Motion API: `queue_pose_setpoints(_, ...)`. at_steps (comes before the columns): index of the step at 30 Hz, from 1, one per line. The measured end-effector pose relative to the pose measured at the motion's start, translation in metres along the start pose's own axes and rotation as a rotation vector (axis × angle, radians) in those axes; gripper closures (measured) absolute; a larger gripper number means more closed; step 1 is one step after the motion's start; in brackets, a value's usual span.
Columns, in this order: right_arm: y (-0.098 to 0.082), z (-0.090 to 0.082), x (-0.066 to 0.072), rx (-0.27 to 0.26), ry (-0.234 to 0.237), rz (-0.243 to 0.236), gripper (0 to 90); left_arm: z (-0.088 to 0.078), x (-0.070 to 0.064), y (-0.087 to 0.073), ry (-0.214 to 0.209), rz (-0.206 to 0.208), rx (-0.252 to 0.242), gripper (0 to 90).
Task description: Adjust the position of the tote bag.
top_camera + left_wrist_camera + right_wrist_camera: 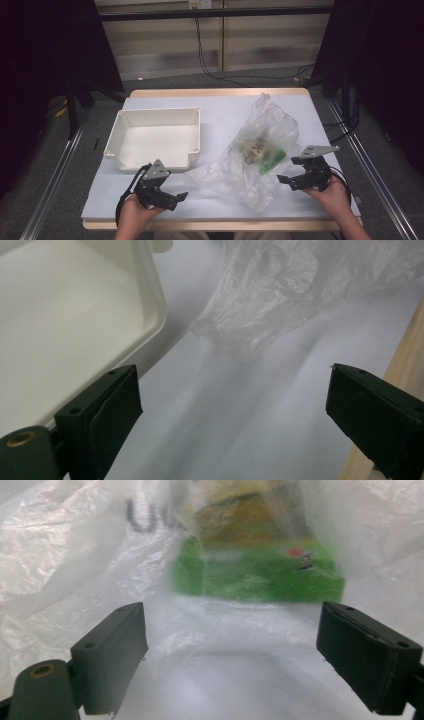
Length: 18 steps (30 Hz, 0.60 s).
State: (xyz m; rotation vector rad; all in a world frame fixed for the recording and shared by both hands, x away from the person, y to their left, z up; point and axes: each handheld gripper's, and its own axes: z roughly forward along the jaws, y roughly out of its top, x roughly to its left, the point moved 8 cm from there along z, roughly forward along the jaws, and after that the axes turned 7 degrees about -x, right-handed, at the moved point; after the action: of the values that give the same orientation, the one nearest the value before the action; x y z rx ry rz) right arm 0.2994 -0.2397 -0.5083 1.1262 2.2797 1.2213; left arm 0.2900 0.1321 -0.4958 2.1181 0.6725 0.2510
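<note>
Crumpled clear plastic bag (260, 150) sprawls on the white table sheet (220, 112) straight ahead of my right gripper (290, 181), whose released jaws stand wide with nothing clamped, film lying just in front of them and under them; through the plastic, right beyond those jaws, sits a green packet (257, 575) with a yellowish item (254, 148) behind it. White tray (155, 137) lies just ahead of my left gripper (175, 197), up against its left jaw, while the bag's edge hangs further ahead to its right; this gripper's jaws gape too, holding nothing
</note>
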Motion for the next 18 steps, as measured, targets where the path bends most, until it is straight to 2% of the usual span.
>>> queue_pose_setpoints(1,0.0,-0.001,0.001,0.0,0.0,-0.001,13.3,0.003,-0.001,0.0,-0.013,-0.001,0.011,7.6)
queue_pose_setpoints(7,0.003,-0.001,0.012,-0.01,0.039,-0.013,16.9,0.009,-0.006,0.0,-0.025,0.011,0.024,7.7)
queue_pose_setpoints(8,0.003,0.004,0.017,-0.007,0.061,-0.024,18.7,0.012,-0.007,0.001,-0.018,0.027,0.035,8.1)
queue_pose_setpoints(12,0.007,0.015,0.031,-0.009,0.101,-0.045,21.2,0.016,-0.01,0.005,-0.035,0.02,0.021,8.1)
queue_pose_setpoints(15,0.009,0.022,0.05,0.003,0.155,-0.064,25.1,0.02,-0.012,0.008,-0.044,0.016,0.015,8.1)
queue_pose_setpoints(16,0.009,0.025,0.057,0.01,0.168,-0.084,26.0,0.02,-0.012,0.009,-0.04,0.025,0.024,8.1)
queue_pose_setpoints(17,0.009,0.025,0.057,0.01,0.168,-0.084,26.0,0.02,-0.012,0.009,-0.04,0.025,0.024,8.1)
queue_pose_setpoints(18,0.007,0.033,0.069,0.053,0.172,-0.118,28.3,0.022,-0.012,0.011,-0.042,0.03,0.022,8.1)
